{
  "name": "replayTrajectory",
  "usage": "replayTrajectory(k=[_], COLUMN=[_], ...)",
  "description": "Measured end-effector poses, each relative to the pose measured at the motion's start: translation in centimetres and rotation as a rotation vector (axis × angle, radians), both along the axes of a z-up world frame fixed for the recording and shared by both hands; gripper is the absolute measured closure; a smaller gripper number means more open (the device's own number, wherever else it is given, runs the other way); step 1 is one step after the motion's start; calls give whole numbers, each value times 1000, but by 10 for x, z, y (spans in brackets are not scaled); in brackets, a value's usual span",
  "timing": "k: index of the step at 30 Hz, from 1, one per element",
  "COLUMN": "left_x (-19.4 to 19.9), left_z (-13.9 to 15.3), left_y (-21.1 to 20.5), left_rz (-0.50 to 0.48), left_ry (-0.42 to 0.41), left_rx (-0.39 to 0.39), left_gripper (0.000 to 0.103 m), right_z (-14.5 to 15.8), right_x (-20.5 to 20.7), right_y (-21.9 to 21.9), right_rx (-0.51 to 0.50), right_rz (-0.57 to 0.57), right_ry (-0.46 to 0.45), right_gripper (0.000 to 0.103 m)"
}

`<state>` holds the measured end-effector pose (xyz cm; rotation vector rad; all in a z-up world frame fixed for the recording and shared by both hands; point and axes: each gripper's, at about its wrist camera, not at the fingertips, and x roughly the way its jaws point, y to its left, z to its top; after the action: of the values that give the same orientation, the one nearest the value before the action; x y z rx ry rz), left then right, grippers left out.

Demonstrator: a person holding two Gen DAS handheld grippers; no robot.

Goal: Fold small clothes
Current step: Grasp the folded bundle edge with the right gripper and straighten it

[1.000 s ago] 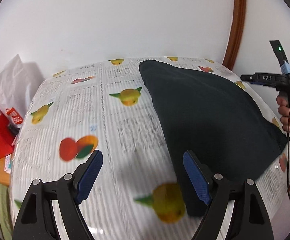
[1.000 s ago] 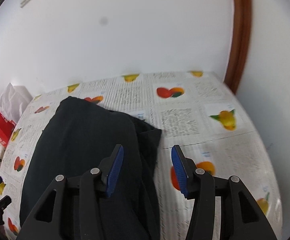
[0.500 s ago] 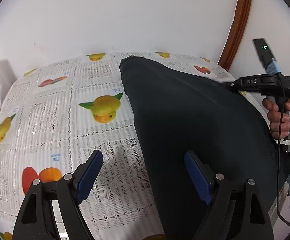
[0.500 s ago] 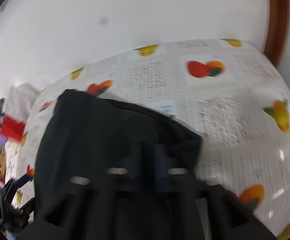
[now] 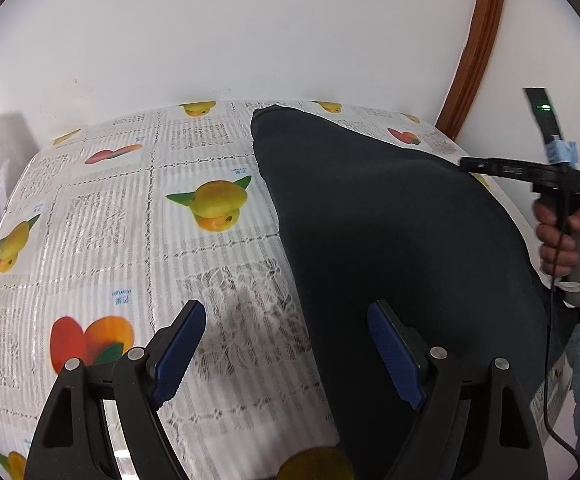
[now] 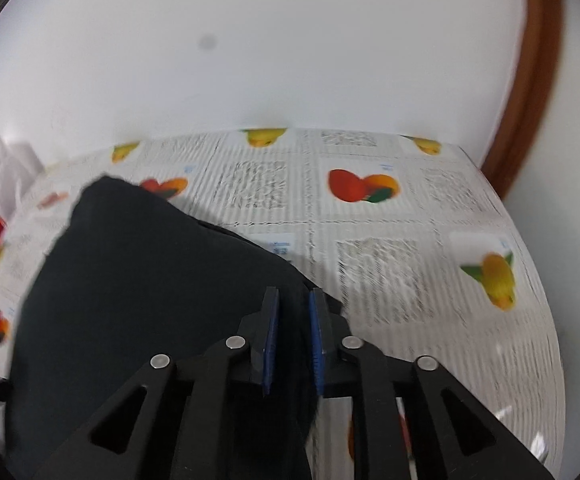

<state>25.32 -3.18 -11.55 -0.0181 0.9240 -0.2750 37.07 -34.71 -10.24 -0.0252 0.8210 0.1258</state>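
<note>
Dark, soft fabric: the folded garment (image 5: 389, 220) lies flat on the fruit-print tablecloth (image 5: 110, 220), toward its right half. It looks light and limp, so it should sag unless taken by edge or corner. The right gripper (image 6: 293, 340) stands at the garment's near right corner, jaws narrowly apart and opening, cloth between them. The left gripper (image 5: 286, 352) hangs spread wide astride the garment's left edge, holding nothing.
</note>
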Motion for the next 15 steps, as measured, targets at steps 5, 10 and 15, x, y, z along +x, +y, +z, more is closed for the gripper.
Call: replayTrajectory(k=[5, 10, 15], left_x=[-15, -35, -47], left_z=[4, 3, 2], left_y=[3, 7, 7], left_rz=[9, 24, 54], left_ry=[1, 14, 18], left_rx=[-7, -13, 14], left_gripper=[22, 22, 21], right_z=[9, -4, -19], right_x=[-57, -94, -103], right_y=[-27, -27, -22], right_rx=[56, 106, 112], right_rz=[15, 74, 131], right_ry=[14, 49, 35], right_gripper=[66, 66, 99])
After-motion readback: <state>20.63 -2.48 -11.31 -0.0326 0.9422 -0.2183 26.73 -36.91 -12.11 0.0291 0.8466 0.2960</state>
